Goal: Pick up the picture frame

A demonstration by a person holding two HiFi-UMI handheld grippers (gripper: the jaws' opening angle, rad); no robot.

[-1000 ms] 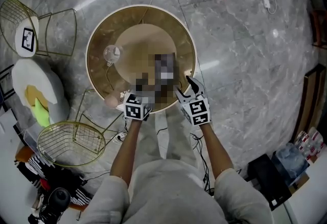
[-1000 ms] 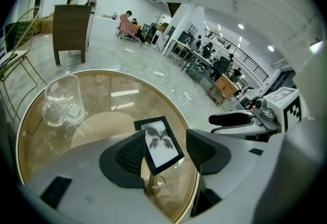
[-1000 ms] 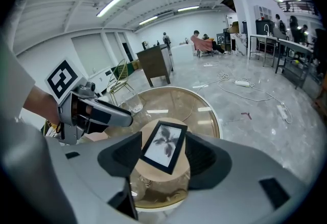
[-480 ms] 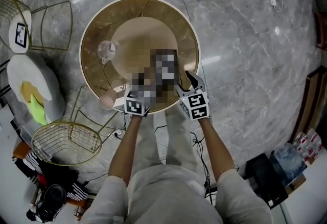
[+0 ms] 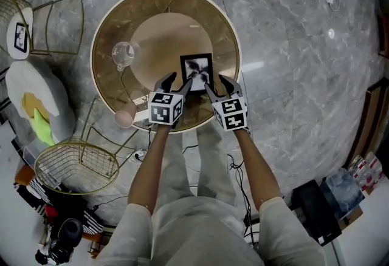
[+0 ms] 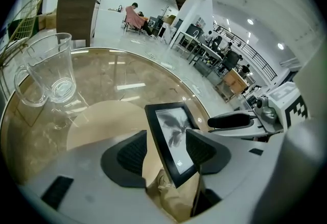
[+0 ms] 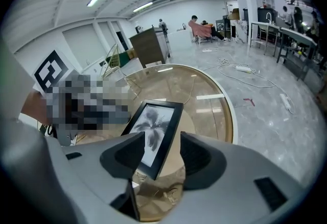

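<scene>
On a round gold-rimmed glass table (image 5: 115, 25) over grey marble floor (image 5: 292, 46), a black rectangular picture frame (image 5: 196, 70) shows a grey flower print. Left gripper (image 5: 177, 82) and right gripper (image 5: 216, 84) straddle its lower corners, jaws spread.

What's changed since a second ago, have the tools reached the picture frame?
The left tool and right tool moved forward from the round table's near edge; each now straddles a lower corner of the picture frame, jaws apart. Frame and glass mug stayed put.

glass mug (image 5: 123, 53) L of frame (image 5: 197, 71), well apart, open tabletop (image 5: 155, 55) btwn
</scene>
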